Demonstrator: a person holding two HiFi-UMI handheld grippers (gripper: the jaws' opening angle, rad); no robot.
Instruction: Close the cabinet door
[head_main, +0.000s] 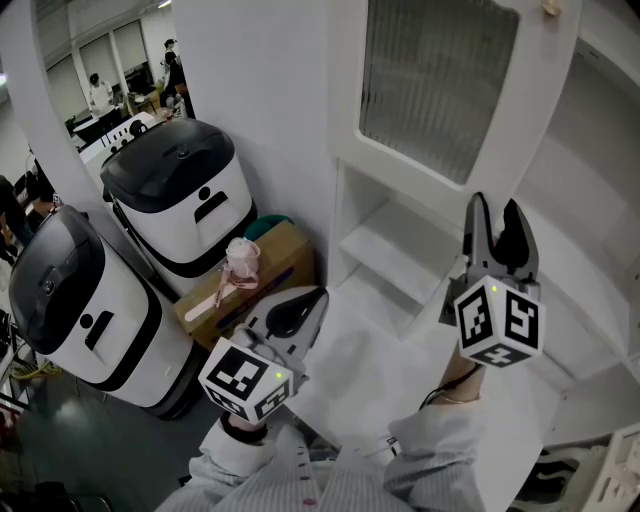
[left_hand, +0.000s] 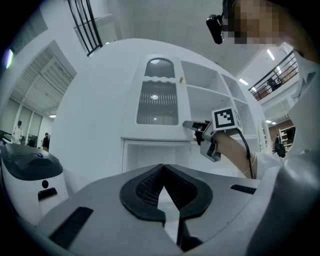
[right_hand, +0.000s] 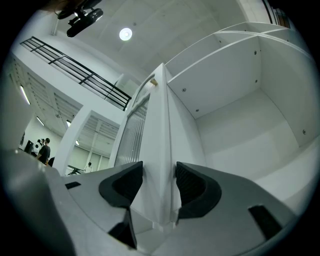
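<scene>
The white cabinet door (head_main: 440, 80) with a ribbed glass pane stands swung out from the cabinet (head_main: 600, 200). My right gripper (head_main: 497, 215) reaches up and straddles the door's lower free edge. In the right gripper view the door edge (right_hand: 160, 125) fills the gap between both pads (right_hand: 122, 187), so that gripper (right_hand: 159, 175) is shut on it. The left gripper view shows the same door (left_hand: 157, 100) with the right gripper (left_hand: 192, 125) at its bottom corner. My left gripper (head_main: 300, 305) hangs low and apart from the cabinet, shut and holding nothing (left_hand: 162, 167).
Open white shelves (head_main: 390, 240) lie below and behind the door. Two white-and-black rounded machines (head_main: 180, 200) (head_main: 60, 300) stand at the left. A cardboard box (head_main: 275, 255) with a pink item (head_main: 240, 265) sits between them and the cabinet. People stand far off at the upper left.
</scene>
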